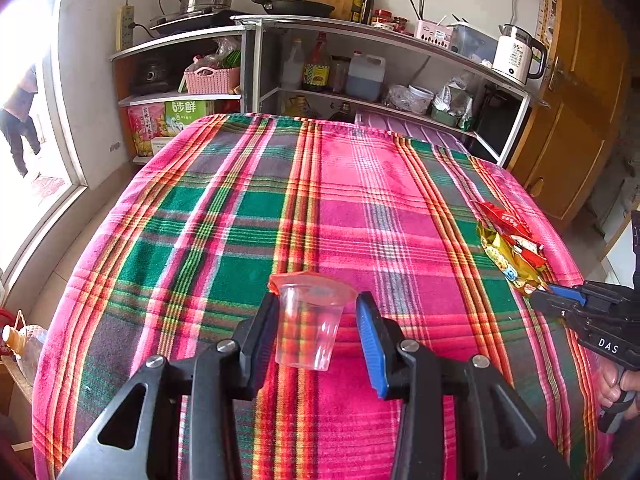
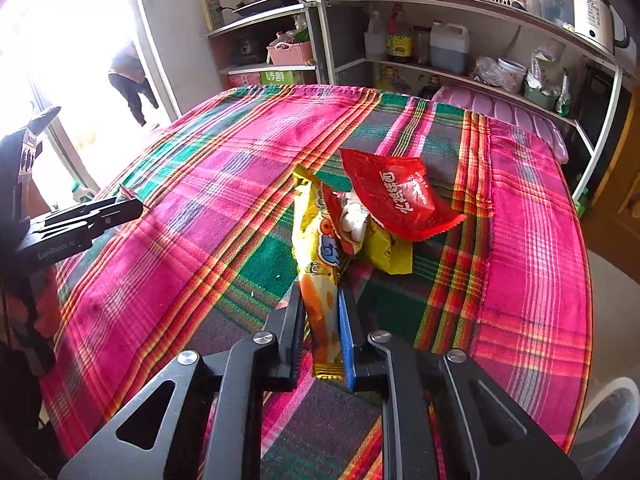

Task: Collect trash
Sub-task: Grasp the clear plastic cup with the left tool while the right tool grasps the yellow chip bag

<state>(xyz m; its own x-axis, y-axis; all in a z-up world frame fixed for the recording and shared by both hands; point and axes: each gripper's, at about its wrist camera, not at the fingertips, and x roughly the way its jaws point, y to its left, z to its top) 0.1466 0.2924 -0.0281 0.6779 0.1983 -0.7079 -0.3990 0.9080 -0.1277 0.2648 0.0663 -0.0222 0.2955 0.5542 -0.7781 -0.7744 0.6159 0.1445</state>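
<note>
A clear plastic cup [image 1: 309, 326] with a scrap of orange film at its rim sits between the fingers of my left gripper [image 1: 318, 322]; the jaws stand apart, the left finger touching the cup, the right finger a little off it. My right gripper [image 2: 322, 320] is shut on the end of a yellow snack wrapper [image 2: 316, 264]. That wrapper carries a red wrapper [image 2: 400, 196] and other small wrappers bunched with it, above the plaid tablecloth [image 2: 200, 200]. The same bundle [image 1: 512, 248] and the right gripper [image 1: 560, 296] show at the right in the left wrist view.
The plaid-covered table [image 1: 360, 184] fills both views. Behind it stand shelves [image 1: 380, 64] with bottles, a pink basket, pots and a white kettle [image 1: 516, 56]. A bright doorway with a person is at the left [image 1: 20, 116]. The left gripper shows at the left edge [image 2: 88, 220].
</note>
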